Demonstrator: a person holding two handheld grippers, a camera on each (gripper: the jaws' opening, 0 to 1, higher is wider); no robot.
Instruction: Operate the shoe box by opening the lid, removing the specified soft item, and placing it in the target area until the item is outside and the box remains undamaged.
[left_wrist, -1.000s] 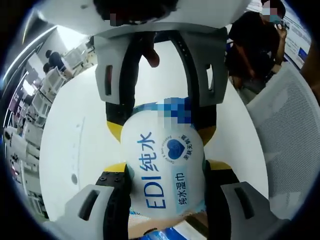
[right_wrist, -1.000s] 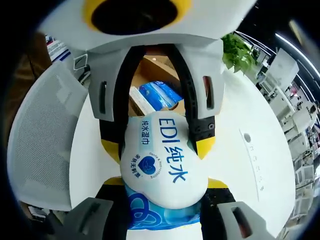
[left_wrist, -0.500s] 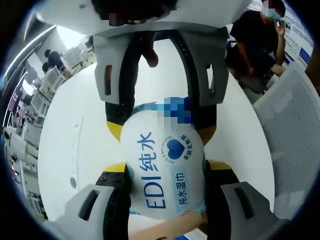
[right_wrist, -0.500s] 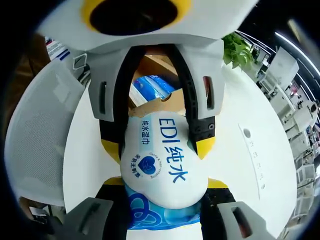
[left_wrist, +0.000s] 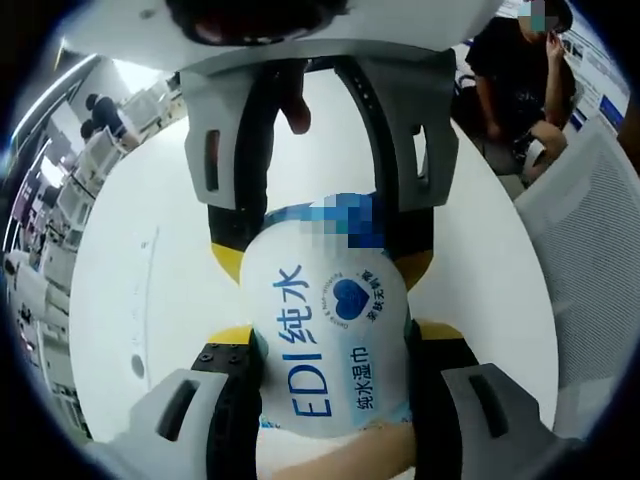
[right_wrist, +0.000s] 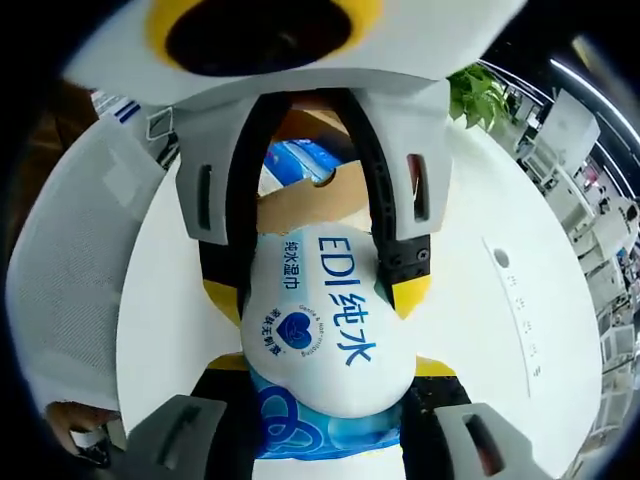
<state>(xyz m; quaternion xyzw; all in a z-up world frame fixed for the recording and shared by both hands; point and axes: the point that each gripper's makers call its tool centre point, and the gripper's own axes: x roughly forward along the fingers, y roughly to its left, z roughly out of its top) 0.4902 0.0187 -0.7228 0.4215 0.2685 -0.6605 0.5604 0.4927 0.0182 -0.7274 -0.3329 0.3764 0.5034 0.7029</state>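
Both grippers are clamped on the same wet-wipes pack (left_wrist: 330, 340), one from each end.

Left gripper view: left gripper (left_wrist: 330, 345) rises from the bottom of frame, jaws clenched on the pack's sides at lower centre. Right gripper (left_wrist: 325, 265) comes down from the top, its yellow-tipped jaws gripping the pack's far end at mid-frame. Pack is white with blue "EDI" print. White round table (left_wrist: 140, 260) sits behind, across left and centre. Mesh chair (left_wrist: 600, 230) at right edge, seated person (left_wrist: 510, 70) upper right.

Right gripper view: right gripper (right_wrist: 325, 385) at the bottom, jaws closed on the pack (right_wrist: 325, 320) at lower centre; the pack's blue patterned end sits between them. Left gripper (right_wrist: 320, 285) enters from the top, jaws pinching the pack's far end. Behind it at upper centre, the cardboard shoe box (right_wrist: 300, 205) stands on the table (right_wrist: 480, 340), open, with another blue pack (right_wrist: 300, 160) inside. Pack being held is outside the box, nearer the camera. Green plant (right_wrist: 475, 95) upper right, mesh chair (right_wrist: 70, 280) left.
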